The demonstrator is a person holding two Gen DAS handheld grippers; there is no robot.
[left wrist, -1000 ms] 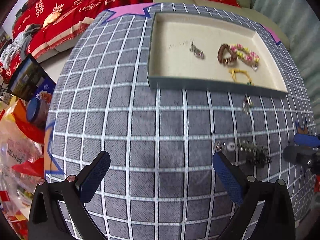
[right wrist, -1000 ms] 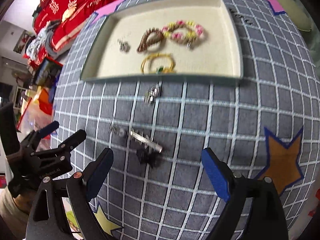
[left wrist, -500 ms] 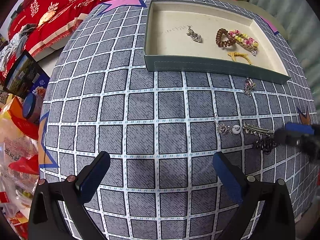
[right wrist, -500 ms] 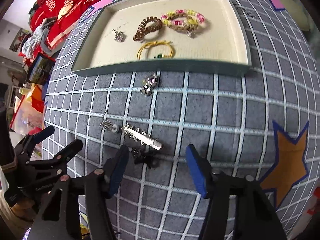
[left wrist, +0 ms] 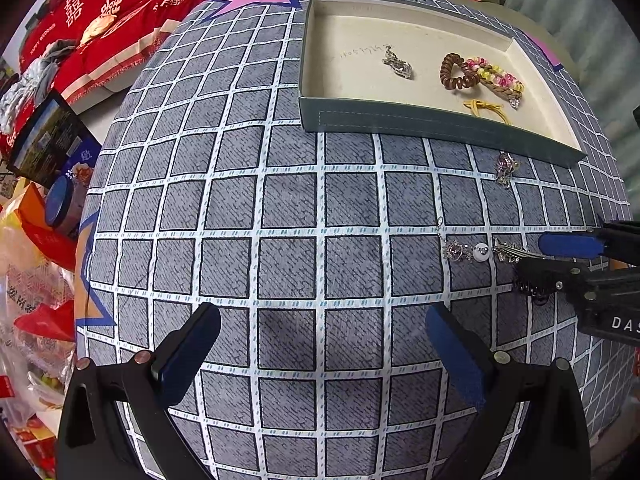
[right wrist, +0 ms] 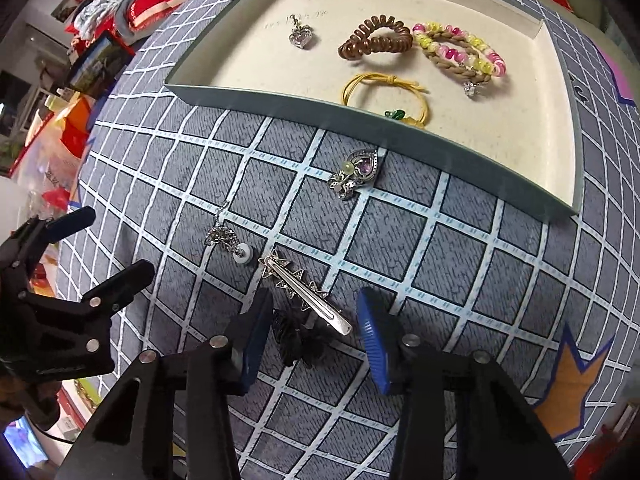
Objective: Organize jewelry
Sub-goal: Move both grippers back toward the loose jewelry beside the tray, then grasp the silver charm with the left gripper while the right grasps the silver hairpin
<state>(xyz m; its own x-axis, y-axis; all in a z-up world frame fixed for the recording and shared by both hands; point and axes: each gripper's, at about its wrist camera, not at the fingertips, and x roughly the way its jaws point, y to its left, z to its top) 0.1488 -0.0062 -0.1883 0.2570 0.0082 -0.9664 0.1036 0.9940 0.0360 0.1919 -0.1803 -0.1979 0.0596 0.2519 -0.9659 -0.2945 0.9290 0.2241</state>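
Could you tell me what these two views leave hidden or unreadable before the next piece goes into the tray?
- Black hair clip: right wrist view, partly under the silver star hairpin; the closing right tongs straddle both, contact unclear.
- Yellow cord bracelet: left wrist view, lower part behind the tray wall.
- Faint writing on the tray floor: too small to read.
- Left tongs: open, holding nothing.

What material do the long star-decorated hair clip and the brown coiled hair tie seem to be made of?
The long star-decorated hair clip looks like polished silver-coloured metal: it reflects light brightly. The brown coiled hair tie looks like glossy plastic, with smooth shiny coils; possibly rubbery, hard to tell.
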